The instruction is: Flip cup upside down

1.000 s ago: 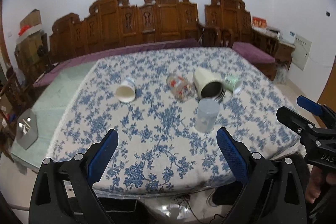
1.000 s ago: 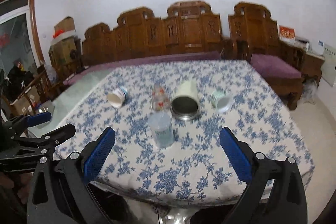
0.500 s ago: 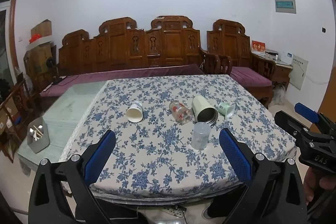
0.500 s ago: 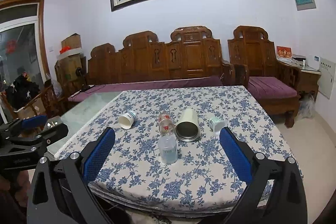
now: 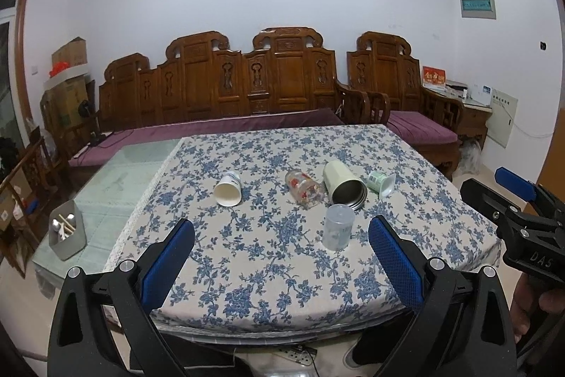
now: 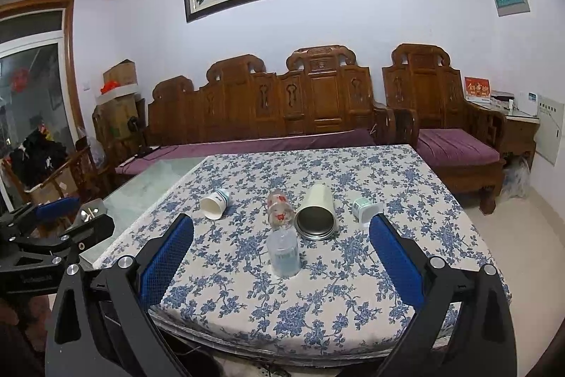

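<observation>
A translucent plastic cup [image 5: 338,227] [image 6: 283,253] stands upside down on the flowered tablecloth. Behind it several cups lie on their sides: a white paper cup [image 5: 228,189] [image 6: 215,204], a clear glass with red flowers [image 5: 303,188] [image 6: 280,211], a cream steel-lined tumbler [image 5: 344,185] [image 6: 316,213] and a small green cup [image 5: 381,182] [image 6: 367,208]. My left gripper [image 5: 280,248] is open and empty, back from the table's near edge. My right gripper [image 6: 281,248] is open and empty too, and also shows in the left wrist view [image 5: 519,218].
The table [image 5: 282,299] stands in front of a carved wooden bench [image 5: 247,83] with purple cushions. A grey holder with utensils [image 5: 67,234] sits on the glass side table at left. A wooden armchair [image 6: 445,129] stands at right.
Both grippers have pulled back and tilted up, so the table looks smaller and farther and the wall painting has come into view. The cups have not moved.
</observation>
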`<state>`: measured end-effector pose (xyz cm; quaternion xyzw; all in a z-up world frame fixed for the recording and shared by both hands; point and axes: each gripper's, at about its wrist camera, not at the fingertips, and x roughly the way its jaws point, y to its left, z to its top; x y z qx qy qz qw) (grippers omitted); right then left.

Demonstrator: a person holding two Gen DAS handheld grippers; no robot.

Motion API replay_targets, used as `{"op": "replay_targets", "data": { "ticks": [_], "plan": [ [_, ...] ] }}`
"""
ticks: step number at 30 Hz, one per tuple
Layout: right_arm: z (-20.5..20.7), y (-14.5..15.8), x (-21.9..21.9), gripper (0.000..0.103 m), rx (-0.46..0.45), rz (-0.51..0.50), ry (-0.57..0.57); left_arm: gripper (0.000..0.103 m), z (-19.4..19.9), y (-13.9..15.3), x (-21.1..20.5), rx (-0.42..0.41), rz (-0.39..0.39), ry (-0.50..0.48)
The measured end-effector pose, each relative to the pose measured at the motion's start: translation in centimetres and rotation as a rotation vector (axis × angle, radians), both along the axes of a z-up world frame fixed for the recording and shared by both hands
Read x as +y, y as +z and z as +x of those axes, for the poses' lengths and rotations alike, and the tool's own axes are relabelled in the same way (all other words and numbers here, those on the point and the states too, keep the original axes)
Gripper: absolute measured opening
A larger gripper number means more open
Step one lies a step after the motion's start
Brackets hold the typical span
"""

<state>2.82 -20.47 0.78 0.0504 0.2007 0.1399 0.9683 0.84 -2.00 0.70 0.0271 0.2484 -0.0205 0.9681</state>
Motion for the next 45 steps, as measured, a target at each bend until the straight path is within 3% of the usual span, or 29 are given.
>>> {"op": "replay_targets", "data": {
  "ticks": [45],
  "plan": [
    [0.16, -0.14, 0.81, 0.100, 0.000, 0.000, 0.007, 0.095, -0.12, -0.16, 0.17, -0.004, -0.002, 0.008]
  ]
}}
